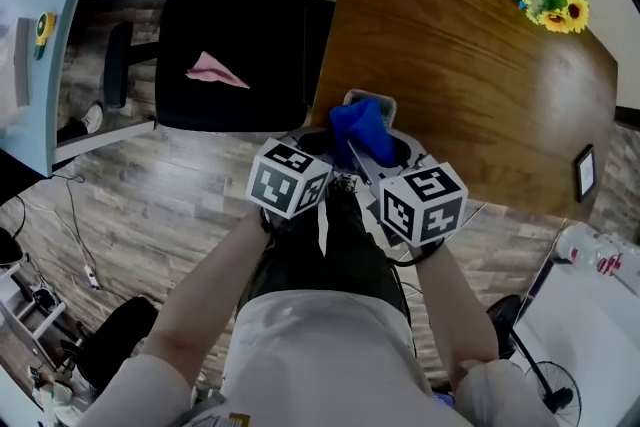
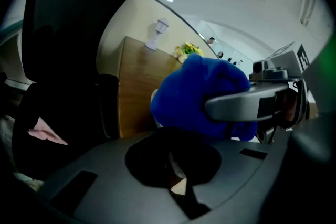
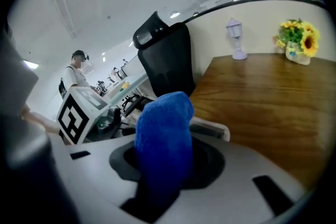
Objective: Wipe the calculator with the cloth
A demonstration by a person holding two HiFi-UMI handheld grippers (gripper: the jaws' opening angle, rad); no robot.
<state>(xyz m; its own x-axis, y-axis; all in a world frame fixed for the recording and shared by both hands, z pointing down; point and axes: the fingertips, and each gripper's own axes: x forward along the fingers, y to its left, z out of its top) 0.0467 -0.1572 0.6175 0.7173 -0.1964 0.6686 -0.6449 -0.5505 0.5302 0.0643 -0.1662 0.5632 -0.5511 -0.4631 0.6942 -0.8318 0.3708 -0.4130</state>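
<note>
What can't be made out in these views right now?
Calculator keys and face: head view, covered by the blue cloth; right gripper view shows only a pale edge.
Left gripper jaws: left gripper view, sunk in a dark recess, so their grip is unclear.
Small dark frame on the table: head view, too small to read.

The left gripper is gripping a thin pale edge between its jaws (apparently the calculator, which is showing white at the cloth's left). Just beyond, the right gripper is clamping the blue cloth. At far left, a black chair is standing beside the wooden table.
</note>
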